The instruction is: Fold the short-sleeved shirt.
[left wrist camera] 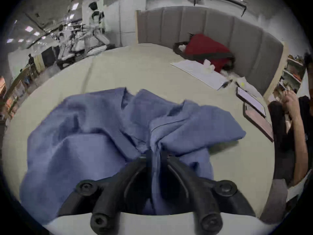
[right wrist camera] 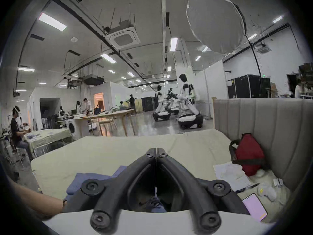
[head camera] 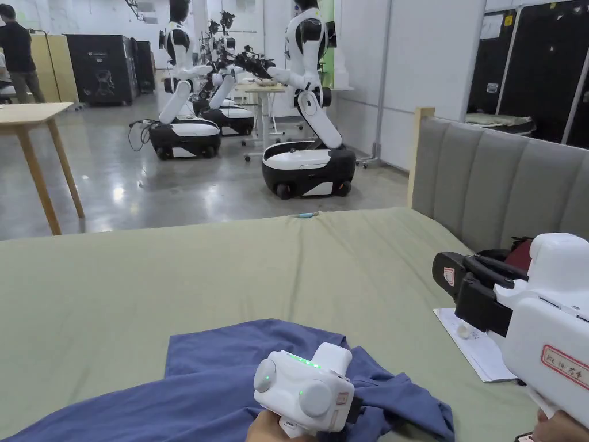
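Observation:
The blue short-sleeved shirt lies crumpled on the pale green bed, close to the near edge. In the left gripper view the shirt spreads out ahead, and a gathered fold of it runs back between the jaws. My left gripper is shut on that fold; its white body sits over the shirt. My right gripper hangs above the bed to the right of the shirt. Its jaws meet with no cloth between them.
A grey padded headboard bounds the bed on the right. Against it lie a red bag, white papers and two phones. Beyond the bed's far edge stand wheeled robots and a wooden table.

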Tool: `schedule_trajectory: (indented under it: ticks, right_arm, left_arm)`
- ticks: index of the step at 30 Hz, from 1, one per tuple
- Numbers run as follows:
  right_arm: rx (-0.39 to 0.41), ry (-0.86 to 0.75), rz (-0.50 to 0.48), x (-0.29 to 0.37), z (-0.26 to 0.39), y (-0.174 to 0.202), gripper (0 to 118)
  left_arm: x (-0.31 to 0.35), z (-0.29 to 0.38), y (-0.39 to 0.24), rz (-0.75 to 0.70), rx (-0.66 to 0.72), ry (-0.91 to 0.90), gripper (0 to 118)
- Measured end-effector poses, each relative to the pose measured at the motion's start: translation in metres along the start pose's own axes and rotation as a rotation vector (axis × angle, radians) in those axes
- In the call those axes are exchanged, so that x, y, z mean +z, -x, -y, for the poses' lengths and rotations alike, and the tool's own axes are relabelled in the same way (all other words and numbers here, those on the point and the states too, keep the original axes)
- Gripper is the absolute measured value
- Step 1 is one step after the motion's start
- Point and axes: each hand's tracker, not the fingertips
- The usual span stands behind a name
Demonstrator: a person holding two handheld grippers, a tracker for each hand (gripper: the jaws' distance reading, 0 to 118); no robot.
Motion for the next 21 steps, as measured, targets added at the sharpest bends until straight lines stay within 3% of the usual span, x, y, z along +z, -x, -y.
schedule_trajectory:
  ticks: [2,3,5,9,12,13,14,15,16,18,21]
  right_arm:
    - [0.000,0.006,-0.004,0.001,0.002,0.003,1]
    - [0.000,0.008,-0.007,0.002,0.003,0.005,1]
    - [0.002,0.007,-0.015,0.004,0.004,0.012,1]
    - [-0.042,0.006,-0.054,0.008,0.007,0.025,1]
    - [-0.072,0.008,-0.095,0.014,0.009,0.039,1]
    - [-0.071,0.007,-0.099,0.016,0.011,0.044,1]
    - [-0.066,0.005,-0.103,0.017,0.012,0.049,1]
    - [-0.058,0.005,-0.108,0.017,0.013,0.053,1]
    - [-0.050,0.006,-0.114,0.019,0.013,0.060,1]
    - [-0.042,0.010,-0.128,0.018,0.013,0.068,1]
    - [-0.024,0.025,-0.160,0.015,0.012,0.080,1]
  left_arm:
    - [0.015,-0.011,0.015,0.089,0.086,-0.028,102]
    - [0.024,-0.015,0.022,0.141,0.127,-0.031,118]
    - [0.068,-0.029,0.041,0.200,0.186,-0.137,116]
    - [0.168,-0.033,0.087,0.102,0.200,-0.402,115]
    - [0.250,-0.001,0.134,-0.005,0.257,-0.549,106]
    - [0.274,0.013,0.151,-0.045,0.266,-0.557,87]
    - [0.297,0.029,0.167,-0.099,0.281,-0.564,60]
    - [0.314,0.043,0.179,-0.165,0.293,-0.564,24]
    - [0.329,0.059,0.191,-0.285,0.298,-0.558,24]
    - [0.347,0.085,0.215,-0.485,0.297,-0.508,5]
    - [0.362,0.120,0.249,-0.487,0.378,-0.417,4]
